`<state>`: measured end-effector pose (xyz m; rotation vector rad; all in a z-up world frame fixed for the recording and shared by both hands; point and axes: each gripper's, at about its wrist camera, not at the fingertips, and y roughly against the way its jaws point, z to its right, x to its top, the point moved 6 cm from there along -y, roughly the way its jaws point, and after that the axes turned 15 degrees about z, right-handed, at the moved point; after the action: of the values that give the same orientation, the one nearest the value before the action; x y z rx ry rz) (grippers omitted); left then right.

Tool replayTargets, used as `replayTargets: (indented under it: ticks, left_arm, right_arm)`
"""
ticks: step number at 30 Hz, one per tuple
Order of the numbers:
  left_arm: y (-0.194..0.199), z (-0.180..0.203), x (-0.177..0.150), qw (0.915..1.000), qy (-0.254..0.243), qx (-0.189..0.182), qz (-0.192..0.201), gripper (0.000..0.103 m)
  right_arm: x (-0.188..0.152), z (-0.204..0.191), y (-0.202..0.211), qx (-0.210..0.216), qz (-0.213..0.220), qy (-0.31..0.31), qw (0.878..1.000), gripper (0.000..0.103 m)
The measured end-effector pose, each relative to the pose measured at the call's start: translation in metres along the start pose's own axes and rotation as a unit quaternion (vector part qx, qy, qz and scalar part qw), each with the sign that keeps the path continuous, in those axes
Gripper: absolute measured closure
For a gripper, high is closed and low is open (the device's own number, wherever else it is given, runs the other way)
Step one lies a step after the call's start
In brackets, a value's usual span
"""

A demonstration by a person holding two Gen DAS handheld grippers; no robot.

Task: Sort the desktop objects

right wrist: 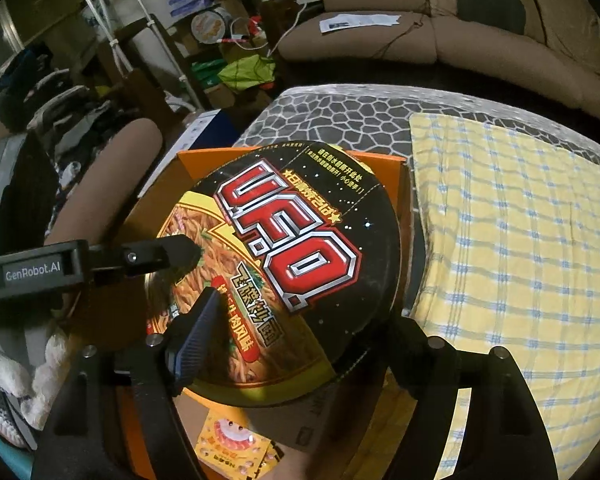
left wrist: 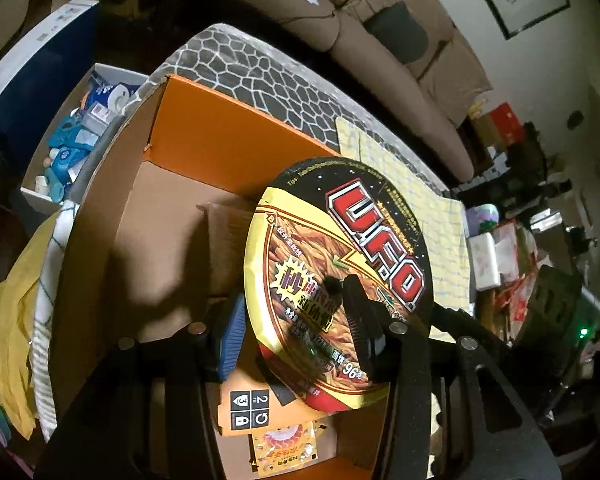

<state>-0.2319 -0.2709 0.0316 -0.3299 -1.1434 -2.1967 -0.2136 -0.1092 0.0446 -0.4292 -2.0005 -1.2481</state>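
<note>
Round black-and-yellow UFO noodle bowl (left wrist: 340, 280) | tilted over orange cardboard box (left wrist: 188, 128) | left tongs (left wrist: 296, 316) pinch it; right tongs (right wrist: 296, 316) seemingly spread | risk: bowl slips, lands crooked.

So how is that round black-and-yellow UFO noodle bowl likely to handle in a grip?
The round black-and-yellow UFO noodle bowl probably slips: its film wrap looks glossy. Wide and flat, held at one edge by the left gripper, it likely tilts. Probably light for its size.
</note>
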Motion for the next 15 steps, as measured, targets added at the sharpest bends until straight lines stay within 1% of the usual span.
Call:
replayTargets:
  ticks: [3, 7, 9, 11, 15]
  left_arm:
    - [-0.001, -0.005, -0.001, 1.0000, 0.001, 0.006, -0.003, 0.060]
    - [0.001, -0.008, 0.000, 1.0000, 0.006, 0.004, 0.003, 0.060]
    - [0.002, -0.007, 0.000, 1.0000, 0.002, 0.006, 0.006, 0.059]
    - [0.003, -0.006, 0.000, 0.9999, 0.007, 0.000, 0.009, 0.055]
    - [0.005, -0.008, 0.002, 0.9997, 0.019, -0.009, 0.010, 0.055]
  right_arm:
    - [-0.001, 0.002, 0.002, 0.003, -0.004, -0.002, 1.000, 0.025]
    - [0.000, 0.002, 0.006, 0.005, -0.005, -0.012, 1.000, 0.025]
    - [0.000, 0.001, 0.009, 0.003, -0.005, -0.009, 1.000, 0.025]
    - [-0.001, 0.000, 0.011, 0.001, -0.004, -0.008, 1.000, 0.025]
    - [0.000, 0.001, 0.016, 0.009, 0.000, -0.019, 1.000, 0.025]
